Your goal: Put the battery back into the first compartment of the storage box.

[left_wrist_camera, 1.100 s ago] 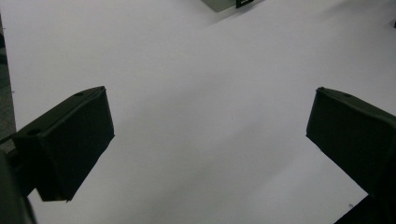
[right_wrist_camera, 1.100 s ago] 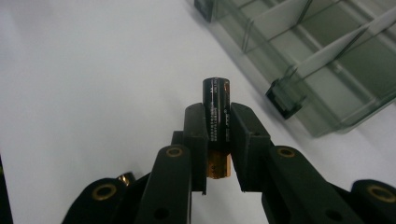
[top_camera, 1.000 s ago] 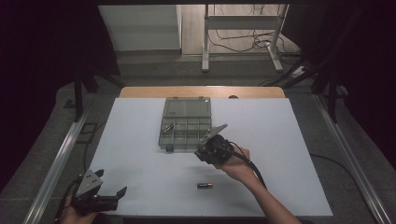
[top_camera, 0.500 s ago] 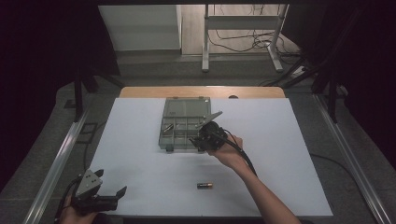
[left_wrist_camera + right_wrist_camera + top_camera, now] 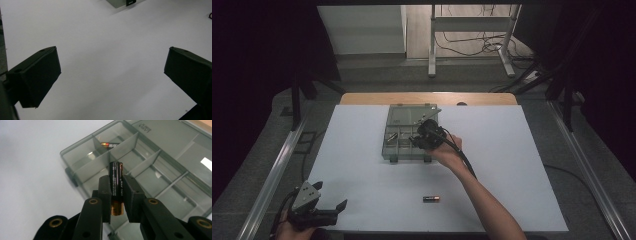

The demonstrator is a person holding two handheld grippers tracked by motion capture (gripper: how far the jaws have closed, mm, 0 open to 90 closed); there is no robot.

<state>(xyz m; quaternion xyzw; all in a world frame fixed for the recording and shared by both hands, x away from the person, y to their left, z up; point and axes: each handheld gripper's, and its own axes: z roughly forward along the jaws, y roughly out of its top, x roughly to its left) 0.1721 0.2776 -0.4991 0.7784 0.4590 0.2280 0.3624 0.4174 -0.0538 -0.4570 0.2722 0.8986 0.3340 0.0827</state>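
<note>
Right gripper view: we are clamping a battery [image 5: 116, 187] in the right gripper [image 5: 117, 195], jaws pressed on both its sides. Its long axis is running along the jaws, black end pointing out past the tips toward the organizer box [image 5: 155, 167], copper-coloured end sitting back between the jaws. The cylinder is glossy black with small print. It is hovering just over the box's near compartments. The box is smoky translucent plastic, rectangular, split by thin dividers, lid lying open behind; a second battery [image 5: 110, 144] is lying flat in a far compartment.

High view: we are reaching the right forearm diagonally up from the bottom edge, right gripper [image 5: 424, 136] over the box [image 5: 399, 122] at mid counter [image 5: 522, 165], a matte white sheet. A loose battery [image 5: 431, 199] is lying sideways on the counter, well apart from the box. Our left gripper [image 5: 319, 210] is resting at the near left corner, jaws spread wide on nothing.
</note>
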